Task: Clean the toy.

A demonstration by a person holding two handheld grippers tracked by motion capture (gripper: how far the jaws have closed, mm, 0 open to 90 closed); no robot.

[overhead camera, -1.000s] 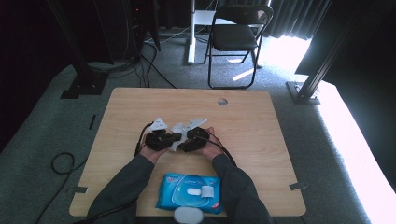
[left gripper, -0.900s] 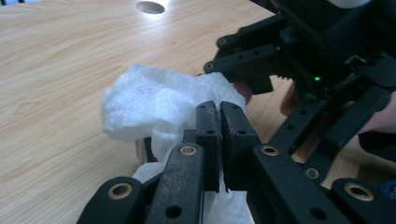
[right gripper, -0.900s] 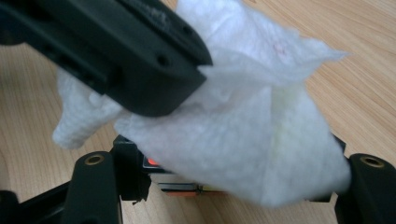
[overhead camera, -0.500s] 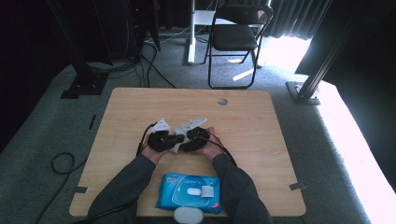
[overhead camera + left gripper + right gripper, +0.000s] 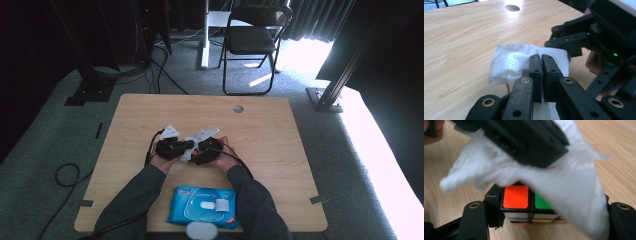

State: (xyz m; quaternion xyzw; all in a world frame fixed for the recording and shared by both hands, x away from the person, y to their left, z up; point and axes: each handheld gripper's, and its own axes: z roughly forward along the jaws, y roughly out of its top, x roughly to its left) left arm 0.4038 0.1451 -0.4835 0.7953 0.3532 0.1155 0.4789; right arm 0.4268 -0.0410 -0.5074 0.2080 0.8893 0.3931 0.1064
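Table (image 5: 280,145): light wood top with rounded corners and a small round hole (image 5: 238,108) near the middle of its far edge.
Wipes pack (image 5: 202,206): blue soft pack with a white flap on top, lying flat at the near edge of the table, just right of that edge's middle, between the person's two forearms.
Left gripper (image 5: 184,145): held in the person's left hand around the middle of the table, pointing across toward the other gripper. In the left gripper view its two black jaws stand pressed together with only a hairline gap, pinching a fold of the white wipe (image 5: 512,60).
Right gripper (image 5: 544,202): held in the right hand, just right of the left one and nearly touching it at the tips. Its jaws stand partly apart, one on each side of the cube, clamping it between them.
White wipe: a crumpled sheet caught in the left jaws, draped over the top and one side of the cube; it sits over the middle of the table, between the two grippers.
Puzzle cube (image 5: 525,202): a small two-by-two cube with black edges, held in the right gripper's jaws above the table's middle; an orange-red sticker and a green one face the camera, with yellow along the lower face. The wipe covers most of the green side.
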